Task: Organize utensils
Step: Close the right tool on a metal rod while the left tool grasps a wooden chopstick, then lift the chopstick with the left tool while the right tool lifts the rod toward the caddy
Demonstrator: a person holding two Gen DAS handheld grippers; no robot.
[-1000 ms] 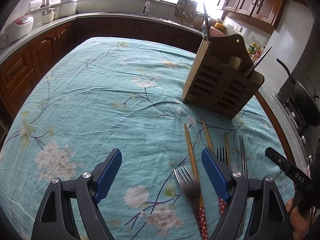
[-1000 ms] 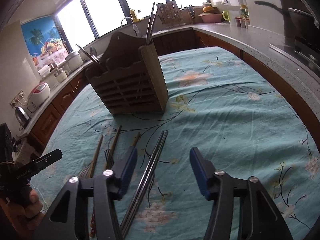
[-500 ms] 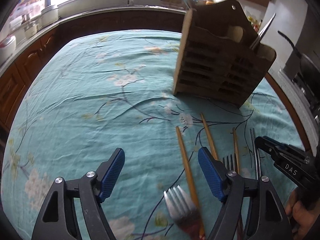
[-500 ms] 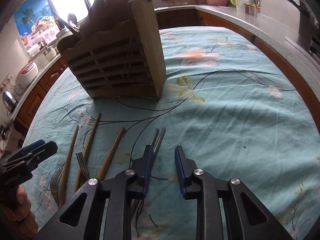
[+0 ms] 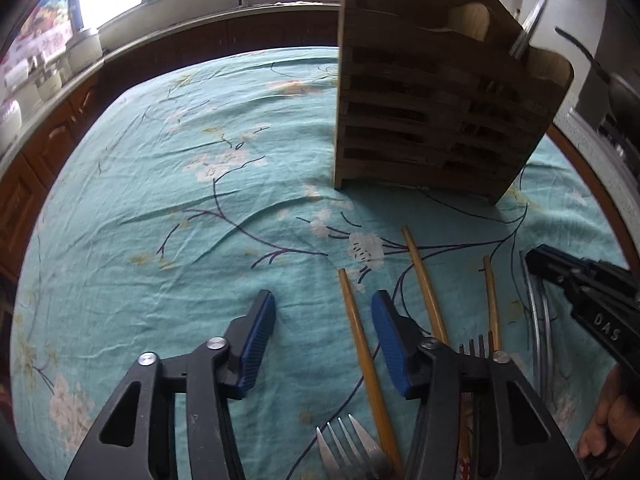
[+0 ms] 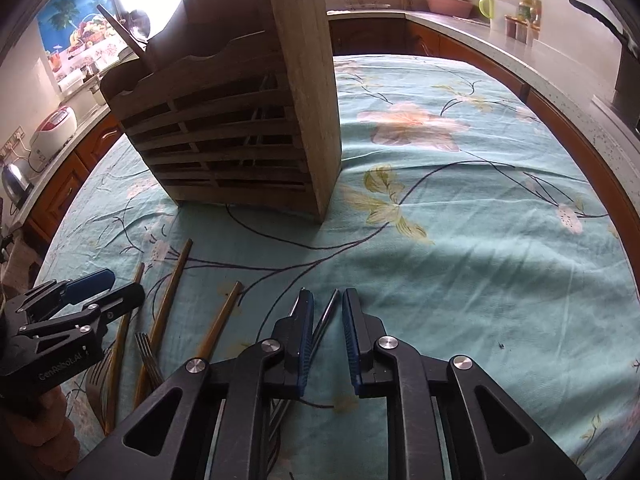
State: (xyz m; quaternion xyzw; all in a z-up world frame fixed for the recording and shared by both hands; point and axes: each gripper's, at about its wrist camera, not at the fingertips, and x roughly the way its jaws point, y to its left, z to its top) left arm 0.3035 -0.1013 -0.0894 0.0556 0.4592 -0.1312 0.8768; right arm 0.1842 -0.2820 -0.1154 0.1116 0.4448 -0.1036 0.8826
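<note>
A slatted wooden utensil holder (image 5: pixel 440 100) (image 6: pixel 240 120) stands upright on the teal flowered tablecloth, with a few handles sticking out of its top. In front of it lie wooden chopsticks (image 5: pixel 360 340) (image 6: pixel 168 292), two forks (image 5: pixel 352 452) (image 6: pixel 148 356) and a pair of metal chopsticks (image 5: pixel 538 320) (image 6: pixel 330 312). My left gripper (image 5: pixel 322 320) (image 6: pixel 120 284) is low over the cloth, its jaws closing. One wooden chopstick lies between them near the right pad, untouched. My right gripper (image 6: pixel 326 316) (image 5: pixel 534 260) has jaws closing narrowly around a metal chopstick, a small gap on each side.
A kitchen counter runs round the table (image 6: pixel 540 184), bearing a rice cooker (image 6: pixel 56 128), a kettle (image 6: pixel 14 178) and a black pan handle (image 6: pixel 600 20). A hand (image 5: pixel 608 420) holds the right gripper. Bare cloth stretches to the left and far right.
Both grippers have dropped forward toward the utensils, so the holder looms larger. The right jaws have narrowed around the metal chopsticks. The left jaws have narrowed over a wooden chopstick.
</note>
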